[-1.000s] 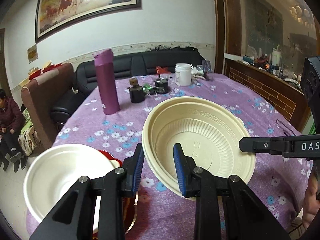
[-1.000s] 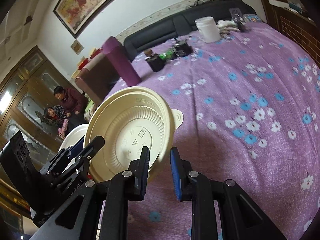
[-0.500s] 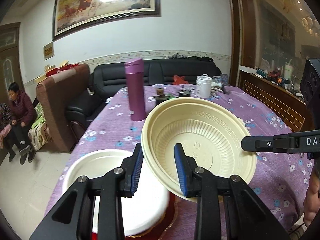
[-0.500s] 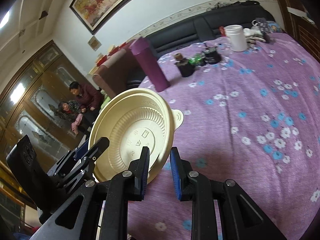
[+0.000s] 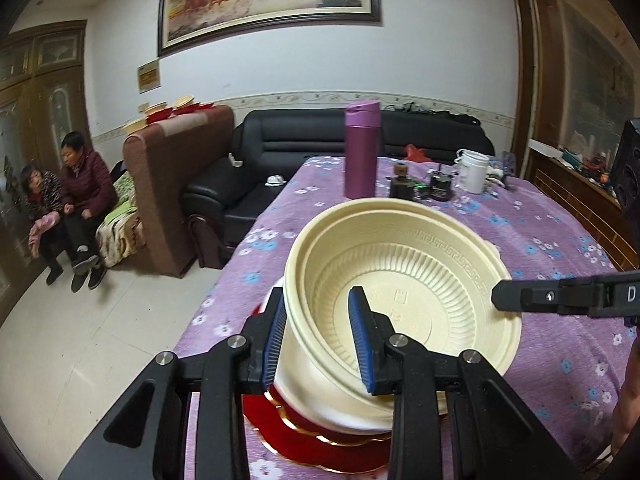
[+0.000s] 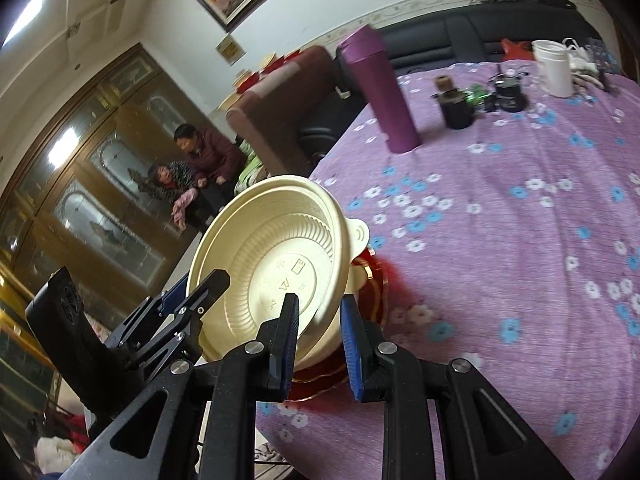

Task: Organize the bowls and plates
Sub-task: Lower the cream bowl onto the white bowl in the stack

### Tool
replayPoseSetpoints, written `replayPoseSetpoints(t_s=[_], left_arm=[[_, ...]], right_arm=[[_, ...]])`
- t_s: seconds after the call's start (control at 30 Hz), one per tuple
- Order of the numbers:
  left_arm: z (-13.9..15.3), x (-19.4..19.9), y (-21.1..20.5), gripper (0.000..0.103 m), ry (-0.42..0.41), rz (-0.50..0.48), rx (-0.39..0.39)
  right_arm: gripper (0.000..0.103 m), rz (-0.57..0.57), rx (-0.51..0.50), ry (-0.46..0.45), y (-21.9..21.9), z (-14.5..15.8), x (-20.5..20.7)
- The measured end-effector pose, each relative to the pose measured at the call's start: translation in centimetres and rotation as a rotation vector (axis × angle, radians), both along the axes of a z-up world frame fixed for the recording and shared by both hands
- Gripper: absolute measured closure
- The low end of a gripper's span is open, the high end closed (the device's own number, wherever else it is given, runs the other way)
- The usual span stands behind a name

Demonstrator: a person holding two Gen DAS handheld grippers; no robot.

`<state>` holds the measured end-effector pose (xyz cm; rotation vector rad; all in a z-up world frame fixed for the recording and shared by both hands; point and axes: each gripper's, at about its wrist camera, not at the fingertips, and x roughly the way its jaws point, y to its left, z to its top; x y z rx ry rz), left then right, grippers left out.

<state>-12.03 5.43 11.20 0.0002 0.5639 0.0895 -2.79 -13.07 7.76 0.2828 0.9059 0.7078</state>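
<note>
A: How were the two grippers set?

B: Both angled downward over the near edge of the table [image 5: 560, 224]. The left gripper [image 5: 320, 340] had its blue pads clamped on the near rim of the cream bowl [image 5: 404, 288], one pad outside the wall and one inside. The right gripper [image 6: 318, 346] pinched the opposite rim the same way, its jaws narrow around the thin wall; in the left view it showed as a black finger reaching in from the right.

A: And the bowl itself?

B: It was tilted, its open mouth facing up and toward the left camera, the flat bottom turned away and down. A small tab on the rim pointed toward the far side of the table. It was held just above a white bowl [image 5: 304, 392] that sat on a red plate [image 5: 304, 440] with a gold edge, at the table's near left corner.

A: Anything else nearby?

B: A purple flask [image 5: 362, 148] stood upright well beyond
</note>
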Motion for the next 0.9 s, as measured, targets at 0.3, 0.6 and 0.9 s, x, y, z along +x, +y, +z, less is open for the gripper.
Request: replayPoseSetpoints(t_s=[0.3, 0.6, 0.9], left_arm=[[-0.9, 0.1, 1.9, 0.073, 0.018, 0.021, -0.022], [-2.0, 0.4, 2.7, 0.073, 0.044, 0.023, -0.041], [-2.9, 0.7, 2.7, 0.073, 0.065, 0.019, -0.048]], right_arm=[[0.079, 0.028, -0.03, 0.034, 2.6, -1.4, 0.3], [0.079, 0.03, -0.051, 0.057, 3.7, -2.5, 0.8], [0.079, 0.021, -0.075, 0.049, 4.1, -3.1, 0.6]])
